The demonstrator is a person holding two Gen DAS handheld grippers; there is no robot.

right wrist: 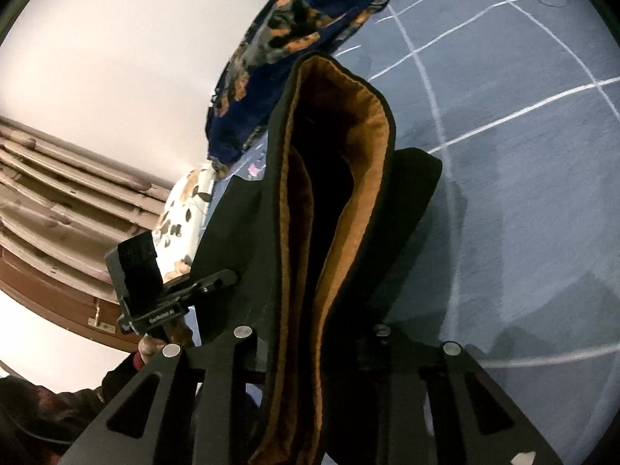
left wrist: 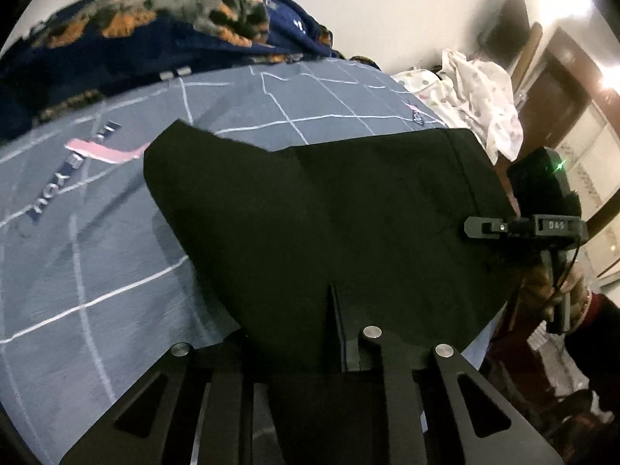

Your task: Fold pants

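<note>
Left wrist view: black pants point(left wrist: 329, 209) are filling the middle of the frame, draping over the grey grid-lined bedsheet point(left wrist: 77, 252) that is taking up the left side. The cloth is running down to the bottom centre, straight into the left gripper point(left wrist: 348, 348); its fingers are closing on a fold of the fabric, with one dark pad edge showing upright against the cloth. At the right edge of the frame the right gripper point(left wrist: 488, 228) is pinching the far border of the pants, a green light glowing on its body above.

A navy blanket with orange patches point(left wrist: 155, 27) is lying along the upper left. A white dotted cloth point(left wrist: 476, 97) is bunching at the upper right, just beyond the pants' top corner.

Right wrist view: the pants point(right wrist: 337, 193) are standing up the centre of the frame as a doubled layer, tan lining point(right wrist: 368, 147) showing inside the open edge. The fabric is passing down between the right gripper's point(right wrist: 310, 348) fingers, which are clamping it from both sides. The left gripper point(right wrist: 217, 283) is showing at mid left, its tips touching the black cloth's edge. The bedsheet point(right wrist: 523, 193) is filling the right of the frame, the blanket point(right wrist: 294, 31) reaching across the top centre.
</note>
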